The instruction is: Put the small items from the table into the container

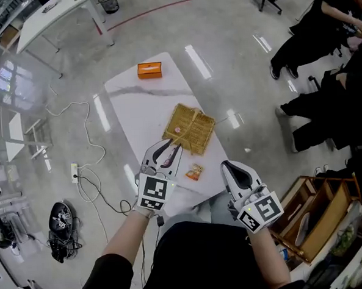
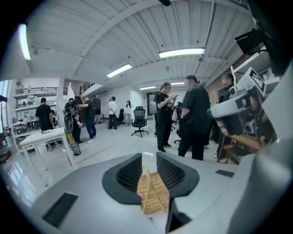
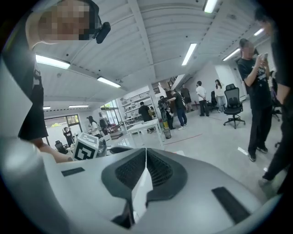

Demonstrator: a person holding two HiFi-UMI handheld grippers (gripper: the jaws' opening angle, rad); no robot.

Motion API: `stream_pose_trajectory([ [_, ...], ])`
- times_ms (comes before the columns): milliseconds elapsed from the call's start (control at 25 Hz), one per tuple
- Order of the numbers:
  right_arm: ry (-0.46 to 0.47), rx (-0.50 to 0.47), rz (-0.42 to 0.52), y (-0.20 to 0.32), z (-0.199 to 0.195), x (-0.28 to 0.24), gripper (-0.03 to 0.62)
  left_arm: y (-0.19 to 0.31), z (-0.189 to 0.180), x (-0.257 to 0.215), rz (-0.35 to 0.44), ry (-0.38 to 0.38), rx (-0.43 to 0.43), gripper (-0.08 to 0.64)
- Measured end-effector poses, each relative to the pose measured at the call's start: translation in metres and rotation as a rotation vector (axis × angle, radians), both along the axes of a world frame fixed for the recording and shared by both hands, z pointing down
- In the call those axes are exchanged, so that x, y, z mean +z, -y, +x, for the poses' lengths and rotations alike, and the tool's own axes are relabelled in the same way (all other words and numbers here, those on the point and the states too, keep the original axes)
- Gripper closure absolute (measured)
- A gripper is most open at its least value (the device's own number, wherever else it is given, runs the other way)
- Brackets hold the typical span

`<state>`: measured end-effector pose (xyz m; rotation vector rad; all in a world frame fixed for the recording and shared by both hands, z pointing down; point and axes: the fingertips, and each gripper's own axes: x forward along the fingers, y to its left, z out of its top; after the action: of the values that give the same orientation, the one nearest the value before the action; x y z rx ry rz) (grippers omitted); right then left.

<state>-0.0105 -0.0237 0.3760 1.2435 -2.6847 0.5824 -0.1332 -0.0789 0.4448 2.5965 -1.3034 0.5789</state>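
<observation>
Right gripper (image 1: 226, 165) nearest, jaws closed tip to tip, above the white table's (image 1: 142, 106) near edge. Left gripper (image 1: 168, 149): jaws partly apart, wicker basket (image 1: 189, 128) visible through the gap. Small orange packet (image 1: 195, 172) on the table just short of the basket, between the grippers; orange box (image 1: 149, 70) at the far end.

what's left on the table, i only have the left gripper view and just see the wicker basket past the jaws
Observer: A small orange packet lies on the white table, outside the wicker basket, by the near edge.
Operator: anything else up there
Observer: An orange box sits at the far end.
Operator: and the right gripper
Observer: The right gripper has its jaws together, nothing in them.
</observation>
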Motion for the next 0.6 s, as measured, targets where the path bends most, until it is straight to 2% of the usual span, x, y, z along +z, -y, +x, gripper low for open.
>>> stream_pose_trajectory([
  [200,0.036,-0.118,0.075,-0.006,-0.029,-0.039,0.581,-0.036,-0.012,-0.069,0.075,-0.048,-0.054,0.457],
  [360,0.063,-0.22,0.106,-0.015,-0.056,-0.063,0.581,-0.065,-0.025,-0.107,0.105,-0.075,-0.111,0.457],
  [600,0.111,-0.389,0.129,-0.03,-0.103,-0.077,0.581,-0.103,-0.059,-0.138,0.141,-0.1,-0.268,0.457],
])
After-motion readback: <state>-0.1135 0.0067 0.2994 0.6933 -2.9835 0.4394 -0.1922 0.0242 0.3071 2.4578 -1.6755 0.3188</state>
